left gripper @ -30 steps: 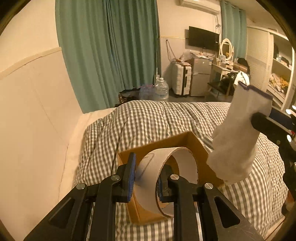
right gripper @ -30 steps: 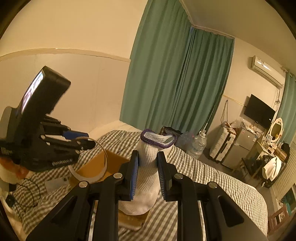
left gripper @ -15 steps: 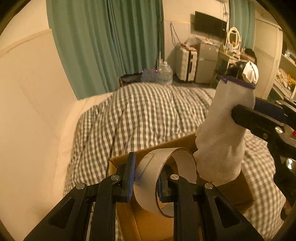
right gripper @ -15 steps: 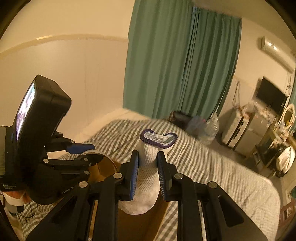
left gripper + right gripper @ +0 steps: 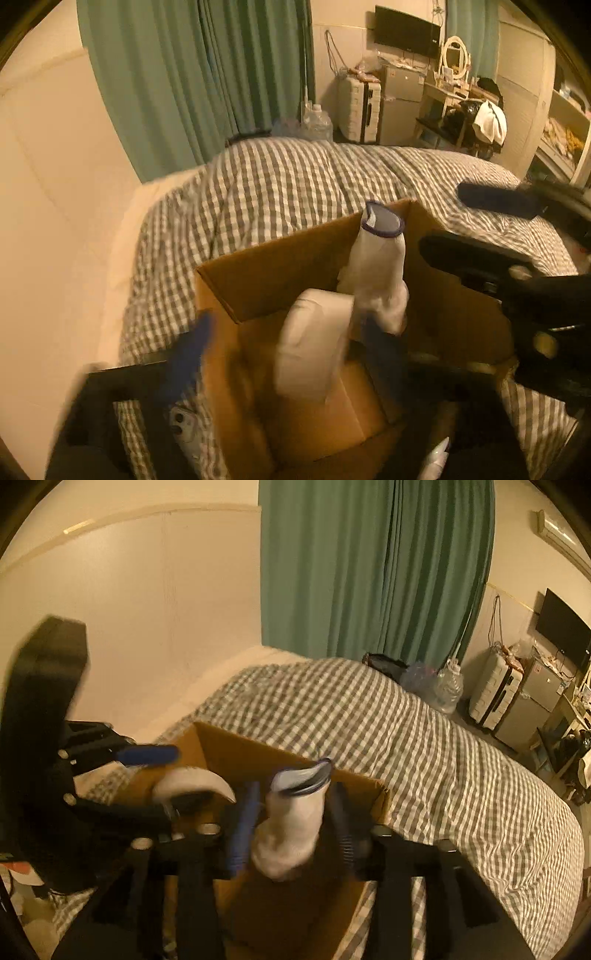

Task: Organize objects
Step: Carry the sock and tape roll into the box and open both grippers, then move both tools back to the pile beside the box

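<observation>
Take the cardboard box point(image 5: 280, 266) as your landmark: it sits open on the checked duvet point(image 5: 295, 184), with the green curtain point(image 5: 192, 74) well beyond its far wall. A phone point(image 5: 181, 430) lies on the duvet just outside the box's near-left corner.

Your left gripper point(image 5: 284, 354) hangs over the box's near half with its blue pads spread wide. The paper ring point(image 5: 310, 347) sits between them, inside the box, and neither pad looks to be pressing it, though motion blur makes that uncertain.

Your right gripper point(image 5: 291, 823) comes in over the box's right side, its fingers also parted. The white sock point(image 5: 291, 823) stands between them with a gap on each side, touching neither. The sock's long axis runs upright, purple cuff point(image 5: 382, 225) at the top near the box's far wall and toe down in the box beside the ring. It lies straight ahead of your right fingers, so that hand is nearer.

Half a second ago both grippers were pinched, the left on the ring and the right on the sock, held above the box. Now both have let go and both things sit lower, within the box walls. Both views have also tipped down toward the box.

Pulling back looks like the next step; draw each hand straight away so the pads don't snag the sock.
</observation>
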### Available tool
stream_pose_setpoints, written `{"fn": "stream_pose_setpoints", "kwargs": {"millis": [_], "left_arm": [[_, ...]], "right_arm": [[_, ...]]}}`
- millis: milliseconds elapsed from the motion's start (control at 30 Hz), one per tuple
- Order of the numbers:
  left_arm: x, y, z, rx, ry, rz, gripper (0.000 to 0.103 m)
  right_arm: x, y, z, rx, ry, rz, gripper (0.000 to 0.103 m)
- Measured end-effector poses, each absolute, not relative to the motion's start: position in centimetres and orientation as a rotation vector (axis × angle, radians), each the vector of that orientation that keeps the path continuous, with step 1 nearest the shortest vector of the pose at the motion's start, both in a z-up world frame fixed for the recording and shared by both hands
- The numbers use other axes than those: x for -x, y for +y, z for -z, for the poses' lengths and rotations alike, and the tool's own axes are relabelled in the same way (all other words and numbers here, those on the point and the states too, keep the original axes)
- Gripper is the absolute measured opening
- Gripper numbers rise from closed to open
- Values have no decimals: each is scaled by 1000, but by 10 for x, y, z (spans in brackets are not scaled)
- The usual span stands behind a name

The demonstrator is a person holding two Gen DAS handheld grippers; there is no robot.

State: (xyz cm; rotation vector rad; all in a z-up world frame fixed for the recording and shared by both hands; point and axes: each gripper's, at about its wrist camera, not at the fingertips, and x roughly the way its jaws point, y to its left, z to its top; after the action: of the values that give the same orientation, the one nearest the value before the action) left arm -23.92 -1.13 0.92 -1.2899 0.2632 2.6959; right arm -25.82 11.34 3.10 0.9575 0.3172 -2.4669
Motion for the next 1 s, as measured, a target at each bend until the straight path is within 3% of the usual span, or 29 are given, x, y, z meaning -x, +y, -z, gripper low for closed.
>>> {"fn": "stream_pose_setpoints", "kwargs": {"millis": [33,133,233,333,600,1000], "left_arm": [[232,-11,-16,1242,269,-2723,95],[216,-10,-36,1210,276,-2766,95],[201,-14,-55,1189,229,-2809,95],[178,-18,-71,1212,181,-2900,99],[97,-21,-77,1109,116,-3059,100],[23,-32,-8,1095,-82,-3110,100]], "right_arm": [[254,116,-40,-936,309,2479,61],[233,123,-64,-884,309,2514,67],[210,130,-90,-823,310,2554,84],[178,139,-113,-755,304,2584,89],[96,149,-121,-713,432,2627,89],[30,145,-31,-841,466,2611,89]]}}
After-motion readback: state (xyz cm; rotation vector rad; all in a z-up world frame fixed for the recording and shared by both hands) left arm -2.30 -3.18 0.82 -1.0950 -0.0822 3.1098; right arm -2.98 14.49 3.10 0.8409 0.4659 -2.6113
